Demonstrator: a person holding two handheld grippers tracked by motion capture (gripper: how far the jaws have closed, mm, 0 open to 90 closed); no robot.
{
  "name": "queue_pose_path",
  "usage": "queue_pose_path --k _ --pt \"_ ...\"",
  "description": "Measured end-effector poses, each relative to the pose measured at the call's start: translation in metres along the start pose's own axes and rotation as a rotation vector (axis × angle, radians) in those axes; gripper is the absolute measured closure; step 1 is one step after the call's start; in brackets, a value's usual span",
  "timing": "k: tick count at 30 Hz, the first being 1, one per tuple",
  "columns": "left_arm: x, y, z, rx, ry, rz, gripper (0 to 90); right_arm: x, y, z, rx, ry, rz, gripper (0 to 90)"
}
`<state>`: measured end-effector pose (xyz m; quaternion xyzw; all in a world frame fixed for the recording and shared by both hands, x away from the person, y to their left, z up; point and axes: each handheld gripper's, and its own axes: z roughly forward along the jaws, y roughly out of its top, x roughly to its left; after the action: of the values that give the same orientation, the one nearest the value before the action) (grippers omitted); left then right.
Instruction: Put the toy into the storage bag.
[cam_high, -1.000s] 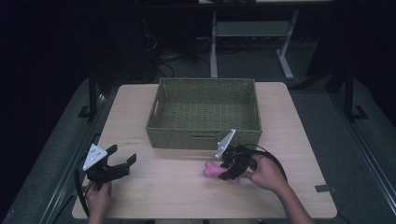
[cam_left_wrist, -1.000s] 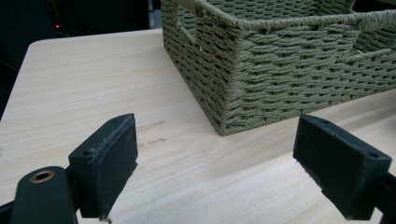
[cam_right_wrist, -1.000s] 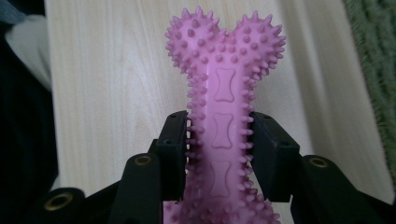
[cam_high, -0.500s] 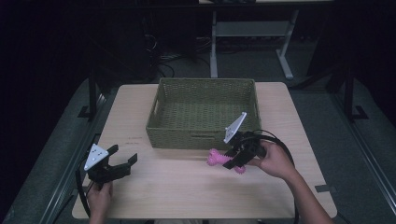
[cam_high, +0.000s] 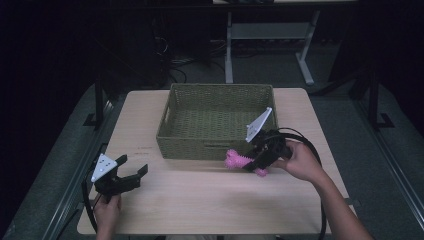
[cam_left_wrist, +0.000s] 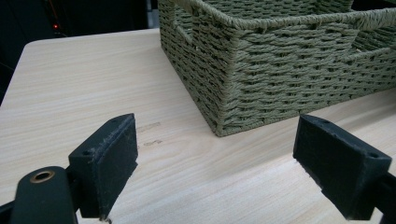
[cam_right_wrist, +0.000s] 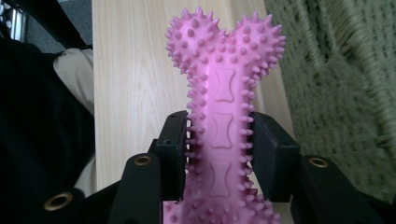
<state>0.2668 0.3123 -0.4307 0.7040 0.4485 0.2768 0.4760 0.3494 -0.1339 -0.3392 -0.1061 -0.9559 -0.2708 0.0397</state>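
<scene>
Seen from the high view: pink spiked bone toy (cam_high: 239, 160) held just off the near right corner of the woven basket (cam_high: 215, 145), above the pale wooden table (cam_high: 200, 200), by the right gripper (cam_high: 252, 162). Right hand (cam_high: 300, 162) wrapped around the gripper's rear, black cable looping behind it.

Revealed in the right gripper view: toy's shaft (cam_right_wrist: 220, 135) clamped between the two black pads (cam_right_wrist: 173, 149), knobbed end pointing away from the camera, small bone shapes pressed into its length. Basket wall (cam_right_wrist: 345, 93) blurred at right; dark cloth and a light sleeve at left, possibly the person's clothing.

Shown in the left gripper view: jaws of the left gripper (cam_left_wrist: 215, 158) standing wide apart with nothing between them, bare tabletop (cam_left_wrist: 93, 84) below, basket corner (cam_left_wrist: 261, 79) beyond. Faint marks on the wood just ahead of the left pad.

From above, left gripper (cam_high: 125, 177) resting at the near left of the table, well apart from basket and toy, left hand (cam_high: 107, 210) gripping it from below.

Around the table: dark room, grey floor, white desk legs (cam_high: 229, 50) and tangled cables at the far side.
</scene>
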Motion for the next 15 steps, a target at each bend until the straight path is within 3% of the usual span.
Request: queue_pose_path --k 15 --pt "0.000 -0.001 -0.003 -0.004 -0.002 0.003 13.3 -0.012 0.014 -0.030 -0.022 -0.011 -0.012 58.1"
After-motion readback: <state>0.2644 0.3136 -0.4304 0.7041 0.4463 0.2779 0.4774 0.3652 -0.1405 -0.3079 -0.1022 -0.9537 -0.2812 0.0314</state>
